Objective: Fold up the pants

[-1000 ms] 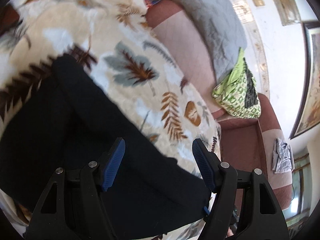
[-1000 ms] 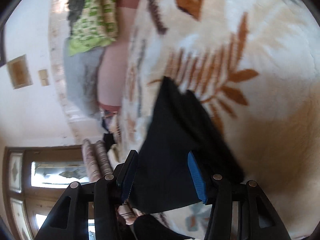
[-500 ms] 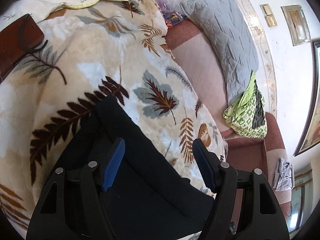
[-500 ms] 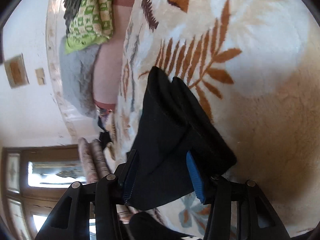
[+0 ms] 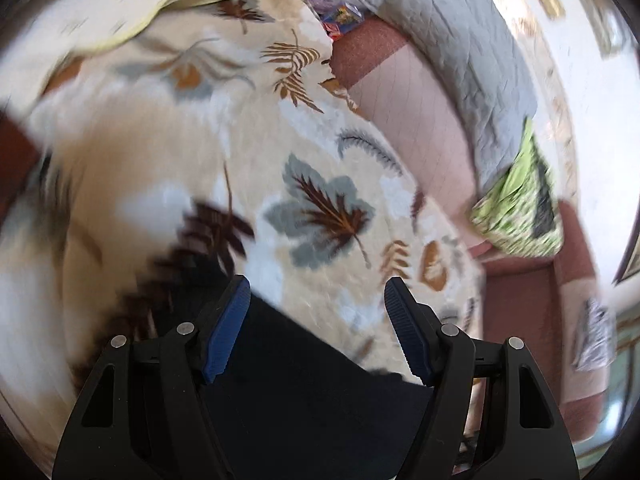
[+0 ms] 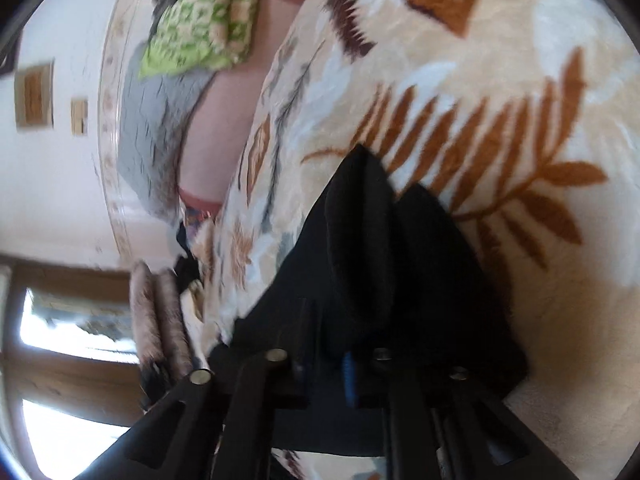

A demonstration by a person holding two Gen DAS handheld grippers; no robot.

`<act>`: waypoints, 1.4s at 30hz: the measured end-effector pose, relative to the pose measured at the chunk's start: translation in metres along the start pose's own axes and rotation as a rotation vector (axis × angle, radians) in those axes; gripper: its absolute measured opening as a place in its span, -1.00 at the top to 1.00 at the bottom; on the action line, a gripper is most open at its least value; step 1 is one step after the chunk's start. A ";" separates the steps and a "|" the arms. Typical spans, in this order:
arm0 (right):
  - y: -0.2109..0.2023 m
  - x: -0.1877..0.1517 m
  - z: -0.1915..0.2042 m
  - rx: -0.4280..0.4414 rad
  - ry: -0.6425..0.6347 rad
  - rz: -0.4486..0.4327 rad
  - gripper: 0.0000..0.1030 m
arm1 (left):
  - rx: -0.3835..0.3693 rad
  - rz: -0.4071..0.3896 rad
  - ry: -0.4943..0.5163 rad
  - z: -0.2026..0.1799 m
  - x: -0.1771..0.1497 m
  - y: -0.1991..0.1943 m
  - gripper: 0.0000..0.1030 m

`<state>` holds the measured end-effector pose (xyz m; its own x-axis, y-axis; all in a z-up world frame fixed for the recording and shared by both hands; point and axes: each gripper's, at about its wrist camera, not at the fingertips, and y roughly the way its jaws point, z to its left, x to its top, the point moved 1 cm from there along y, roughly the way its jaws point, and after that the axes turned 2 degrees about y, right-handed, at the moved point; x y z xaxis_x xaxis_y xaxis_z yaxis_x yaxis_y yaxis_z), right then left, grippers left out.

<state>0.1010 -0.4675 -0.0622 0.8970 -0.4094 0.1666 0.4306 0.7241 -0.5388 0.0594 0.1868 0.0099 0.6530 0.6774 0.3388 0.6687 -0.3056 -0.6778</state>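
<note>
right gripper (image 6: 340, 364) pinching black pants (image 6: 384, 264) edge, legs running away ahead; left gripper (image 5: 316, 324) spread, pants (image 5: 304, 392) right under it, no bite yet

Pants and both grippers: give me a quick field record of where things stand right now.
garment: black pants, lying on the leaf-print blanket
right gripper: fingers shut on the pants, dark fabric bunched between them
left gripper: fingers apart, nothing gripped; pants edge lies below and between them
surface: blanket covers a reddish sofa
nearby: grey quilted cover and green patterned cloth on the sofa back
image quality: both views motion-blurred
</note>
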 end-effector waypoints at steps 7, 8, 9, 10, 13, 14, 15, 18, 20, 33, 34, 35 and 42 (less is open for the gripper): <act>0.011 -0.001 0.002 -0.053 -0.042 0.023 0.88 | 0.216 0.145 0.373 0.002 0.021 0.037 -0.35; 0.013 -0.002 0.002 -0.055 -0.043 0.028 0.88 | 0.206 0.170 0.429 0.004 0.018 0.040 -0.35; 0.014 -0.002 0.001 -0.058 -0.043 0.029 0.88 | 0.195 0.212 0.474 0.008 0.013 0.044 -0.35; 0.014 -0.002 0.001 -0.058 -0.043 0.030 0.88 | 0.185 0.251 0.493 0.012 0.009 0.047 -0.35; 0.014 -0.003 0.001 -0.063 -0.042 0.026 0.88 | 0.046 0.318 0.563 0.011 -0.012 0.041 -0.35; 0.015 -0.004 0.002 -0.065 -0.043 0.025 0.88 | 0.006 0.316 0.606 0.006 -0.021 0.032 -0.35; 0.015 -0.004 0.002 -0.065 -0.042 0.025 0.88 | -0.017 0.317 0.632 0.002 -0.026 0.026 -0.35; 0.015 -0.004 0.002 -0.063 -0.038 0.026 0.87 | -0.086 0.341 0.732 -0.008 -0.045 0.000 -0.35; 0.015 -0.004 0.002 -0.062 -0.034 0.025 0.88 | -0.066 0.410 0.820 -0.009 -0.063 -0.008 -0.35; 0.015 -0.005 0.001 -0.067 -0.033 0.024 0.88 | 0.319 0.252 1.065 -0.056 -0.036 0.011 -0.35; 0.015 -0.005 0.001 -0.067 -0.032 0.024 0.88 | 0.320 0.268 1.111 -0.060 -0.039 0.016 -0.35; 0.015 -0.004 0.000 -0.068 -0.031 0.024 0.88 | 0.333 0.300 1.194 -0.066 -0.047 0.027 -0.35; 0.017 -0.004 0.001 -0.067 -0.027 0.025 0.88 | 0.405 0.526 1.320 -0.052 -0.061 0.080 -0.20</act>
<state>0.1045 -0.4531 -0.0710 0.9100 -0.3762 0.1741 0.4014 0.6946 -0.5970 0.0913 0.0861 -0.0305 0.7756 -0.6032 0.1861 0.2601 0.0367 -0.9649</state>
